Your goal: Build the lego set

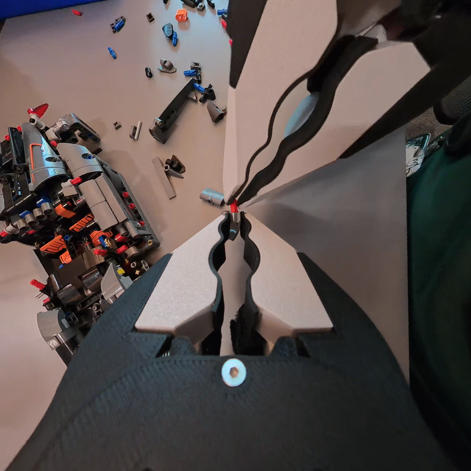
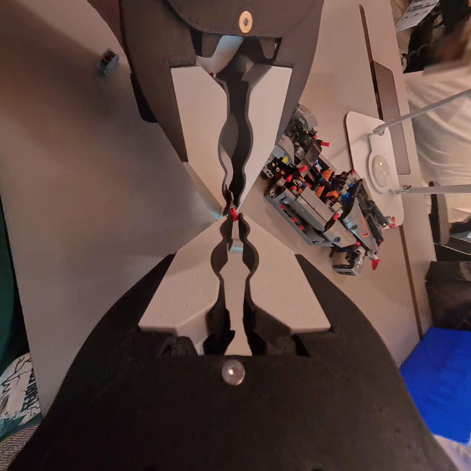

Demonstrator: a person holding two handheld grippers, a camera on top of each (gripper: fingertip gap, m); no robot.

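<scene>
Pin (image 1: pixel 233 206) red, between both tongs | lamp base (image 2: pixel 374 163) right view only

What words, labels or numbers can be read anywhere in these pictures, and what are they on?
Patterned cloth, lower left of the right wrist view: bold lettering, partly cut off; I do not repeat writing.
White tag, top right of the same view: small print, too blurred to read.
Lego model: orange printed markings only, no readable words.
Elsewhere: none visible.
</scene>
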